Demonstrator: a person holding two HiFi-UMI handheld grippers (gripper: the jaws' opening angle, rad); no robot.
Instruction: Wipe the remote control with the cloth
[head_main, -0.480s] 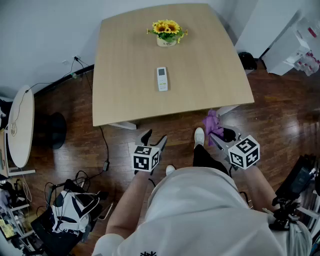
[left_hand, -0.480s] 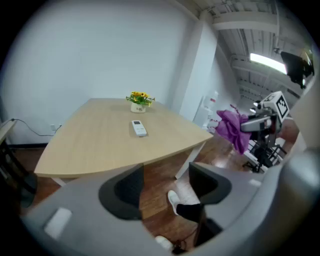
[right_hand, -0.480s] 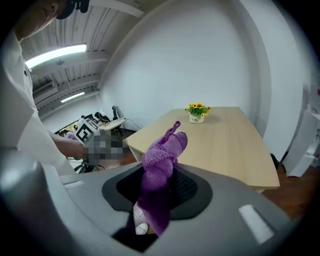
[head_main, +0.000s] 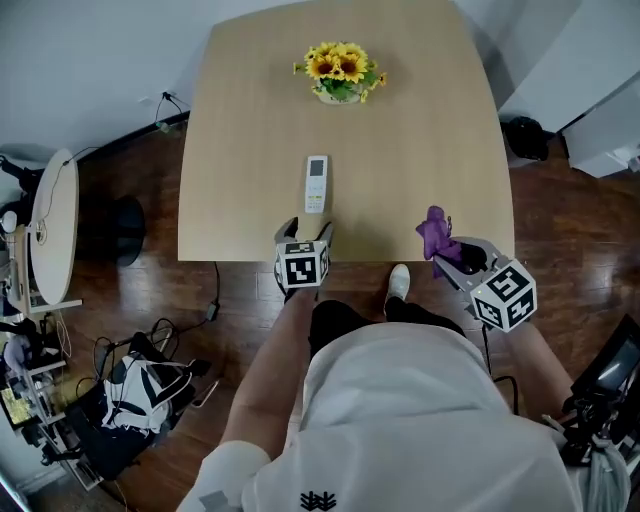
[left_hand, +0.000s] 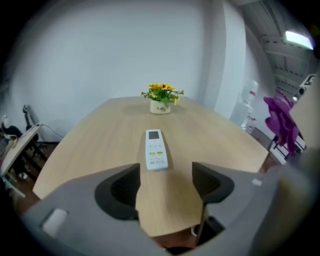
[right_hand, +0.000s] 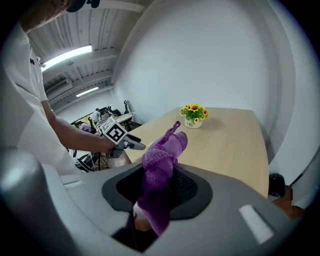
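Just beyond left tool (head_main: 306, 229), remote control (head_main: 316, 183), untouched

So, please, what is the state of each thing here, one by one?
white plastic remote control: lying flat on the wooden table, buttons up, untouched.
purple fluffy cloth: clamped in the right gripper.
left gripper: open, empty.
right gripper: shut on the cloth.
pot of sunflowers: upright.

No legible txt anywhere; flower pot (left_hand: 160, 107) has dark lettering, too small to read; remote (left_hand: 155, 149) btn labels blurred; marker cubes (head_main: 302, 266) show b/w square patterns only, no chars; shirt (head_main: 400, 420) has small black emblem, no words.
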